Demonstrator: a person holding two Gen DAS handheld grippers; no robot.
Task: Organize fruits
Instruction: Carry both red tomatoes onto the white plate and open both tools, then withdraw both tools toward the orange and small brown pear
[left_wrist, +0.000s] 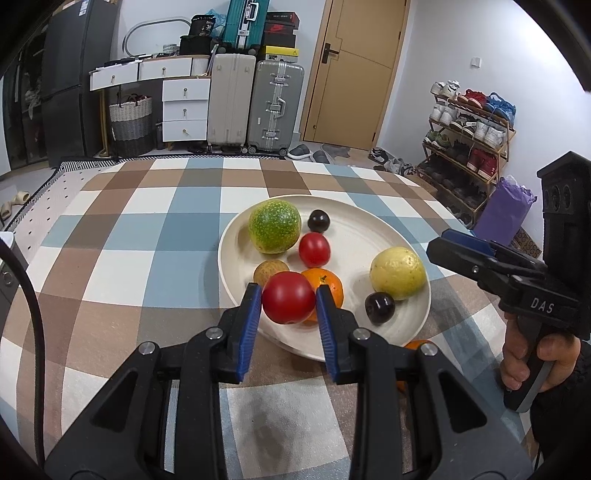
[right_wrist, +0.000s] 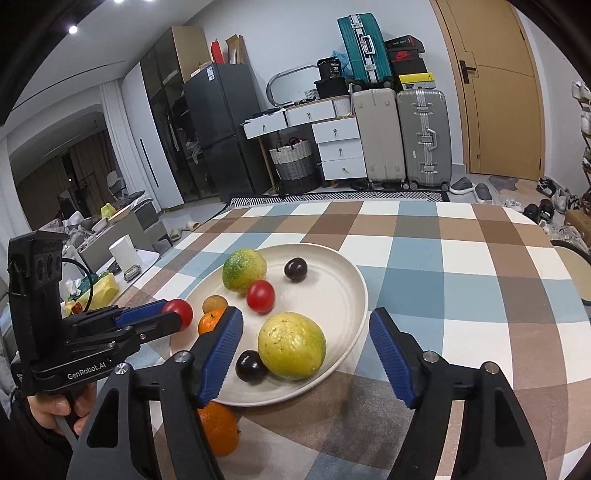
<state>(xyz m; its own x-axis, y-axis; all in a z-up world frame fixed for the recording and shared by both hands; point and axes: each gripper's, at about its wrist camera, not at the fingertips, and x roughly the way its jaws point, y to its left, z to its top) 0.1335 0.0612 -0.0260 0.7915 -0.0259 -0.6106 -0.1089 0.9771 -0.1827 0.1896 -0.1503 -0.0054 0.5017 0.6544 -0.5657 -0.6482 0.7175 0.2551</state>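
My left gripper (left_wrist: 289, 301) is shut on a red tomato (left_wrist: 288, 297) and holds it over the near left rim of a cream plate (left_wrist: 369, 221); it also shows in the right wrist view (right_wrist: 173, 314). On the plate lie a green passion fruit (left_wrist: 274, 226), a second red tomato (left_wrist: 314, 249), two dark plums (left_wrist: 318, 220) (left_wrist: 379, 307), a small brown fruit (left_wrist: 269, 270), an orange (left_wrist: 328, 286) and a yellow fruit (left_wrist: 398, 272). My right gripper (right_wrist: 306, 350) is open over the plate's near edge, around nothing. Another orange (right_wrist: 218, 428) lies on the table beside the plate.
The table has a checked cloth (left_wrist: 147, 240). Behind it stand suitcases (left_wrist: 255, 107), white drawers (left_wrist: 184, 110), a basket (left_wrist: 131, 123), a door (left_wrist: 354, 70) and a shoe rack (left_wrist: 469, 136). A white cup (right_wrist: 125, 253) stands on a low table at the left.
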